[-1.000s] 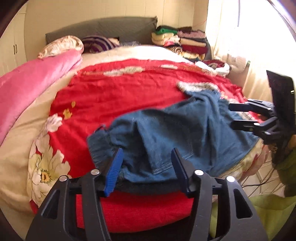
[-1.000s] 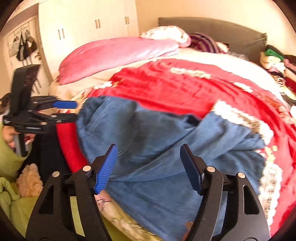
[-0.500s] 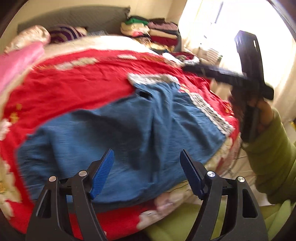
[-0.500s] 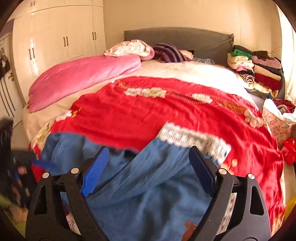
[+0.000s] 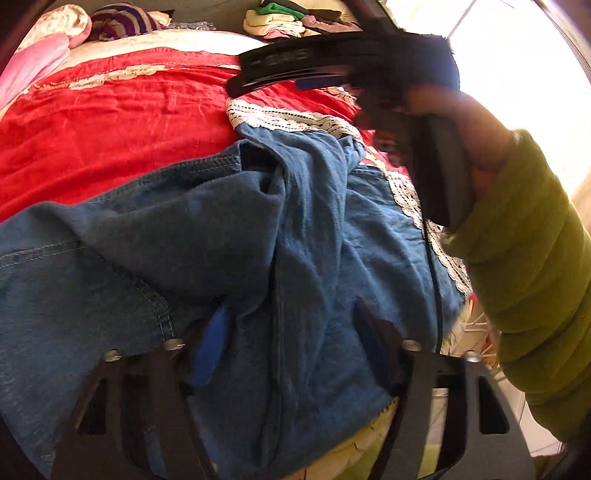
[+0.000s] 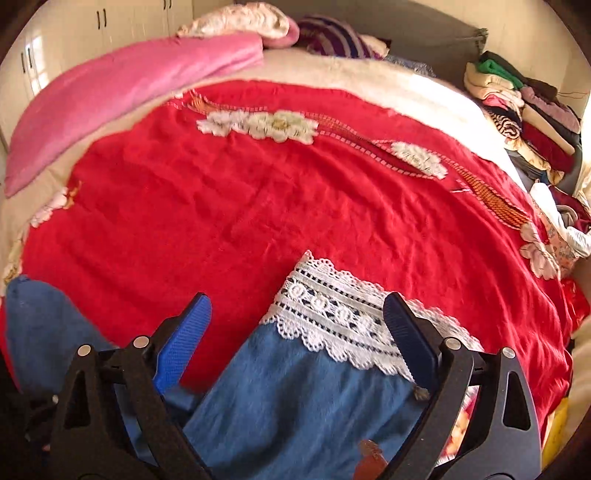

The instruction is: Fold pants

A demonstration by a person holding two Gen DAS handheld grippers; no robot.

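Note:
Blue denim pants (image 5: 221, 240) with white lace cuffs (image 5: 291, 120) lie rumpled on a red bedspread (image 5: 110, 122). My left gripper (image 5: 291, 339) is open and empty, low over the bunched middle of the pants. My right gripper (image 6: 295, 332) is open and empty, hovering over a pant leg (image 6: 295, 398) near its lace cuff (image 6: 343, 317). In the left wrist view the right gripper (image 5: 295, 70) is seen from the side above the far cuff, held by a hand in a green sleeve (image 5: 528, 258).
A pink quilt (image 6: 110, 99) and pillows (image 6: 258, 22) lie at the head of the bed. A stack of folded clothes (image 6: 524, 107) sits at the far right corner. The bed's near edge (image 5: 354, 446) runs just below the pants.
Both grippers moved in closer and lower over the pants. The right gripper swung toward the lace cuff; the left view now looks down on the bunched denim. Both stayed open.

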